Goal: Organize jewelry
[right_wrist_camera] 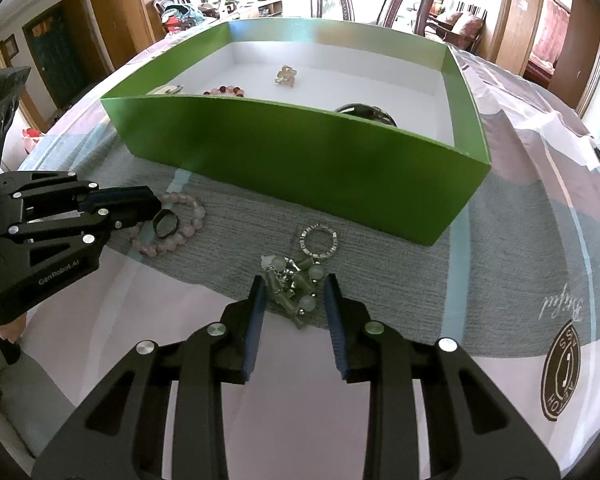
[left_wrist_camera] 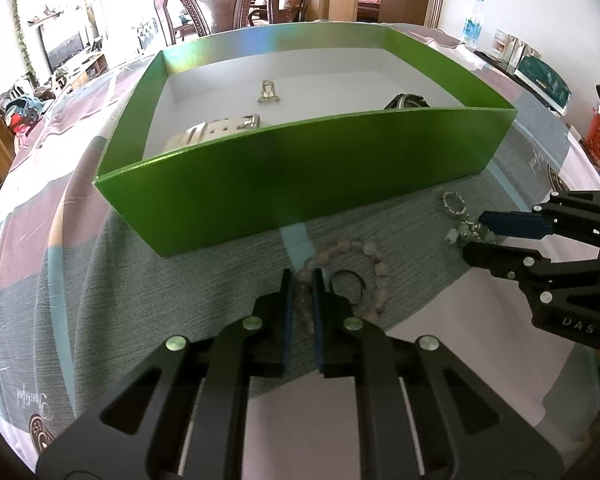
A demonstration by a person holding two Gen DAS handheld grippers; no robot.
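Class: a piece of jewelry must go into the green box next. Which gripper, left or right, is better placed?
Left. The left gripper is shut on the pink bead bracelet, ready to lift toward the green box. The right gripper only straddles the green bead cluster, jaws apart.

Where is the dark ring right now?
The dark ring lies on the cloth inside the loop of the pink bracelet, in front of the green box, beside the left tool.

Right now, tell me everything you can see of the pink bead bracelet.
The pink bead bracelet is a loop of round, pale pink, translucent stone-like beads. It lies flat on the grey patch of the tablecloth, in front of the green box. A dark ring sits inside the loop. The left tool is shut on its near side.
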